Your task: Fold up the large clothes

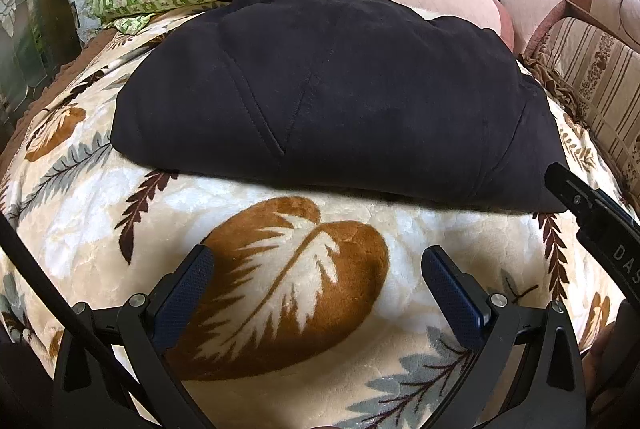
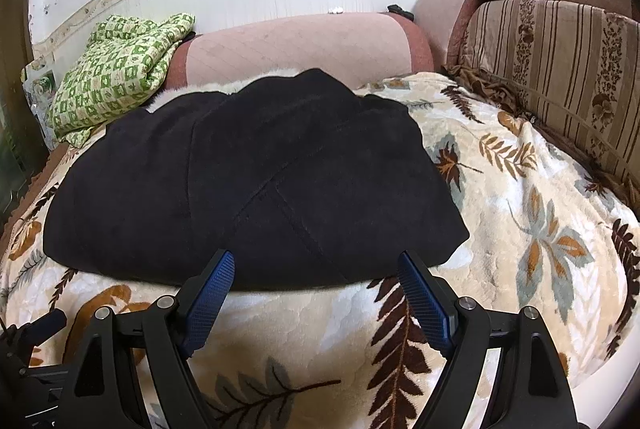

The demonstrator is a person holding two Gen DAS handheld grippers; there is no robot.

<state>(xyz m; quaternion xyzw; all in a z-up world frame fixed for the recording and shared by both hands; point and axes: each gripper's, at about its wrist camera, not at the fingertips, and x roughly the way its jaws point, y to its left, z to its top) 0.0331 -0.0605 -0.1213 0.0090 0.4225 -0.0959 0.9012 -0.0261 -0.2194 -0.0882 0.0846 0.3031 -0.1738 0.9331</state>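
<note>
Folded dark garment on a leaf-print blanket, both tongs open and empty.

The garment point(image 1: 332, 97) lies in a flat, folded bundle across the middle of the blanket point(image 1: 280, 293), with stitched seams showing on its top layer. The left tongs point(image 1: 316, 269) hang near its front edge over a brown leaf, jaws wide apart with nothing between them. The right tongs point(image 2: 316, 269) are spread wide too, their tips at the garment's near edge, gripping nothing. Behind the garment lies a pink bolster point(image 2: 304, 45), with a green checked cloth point(image 2: 120, 65) bunched at its left end; a striped cushion point(image 2: 560, 69) stands to the right.
</note>
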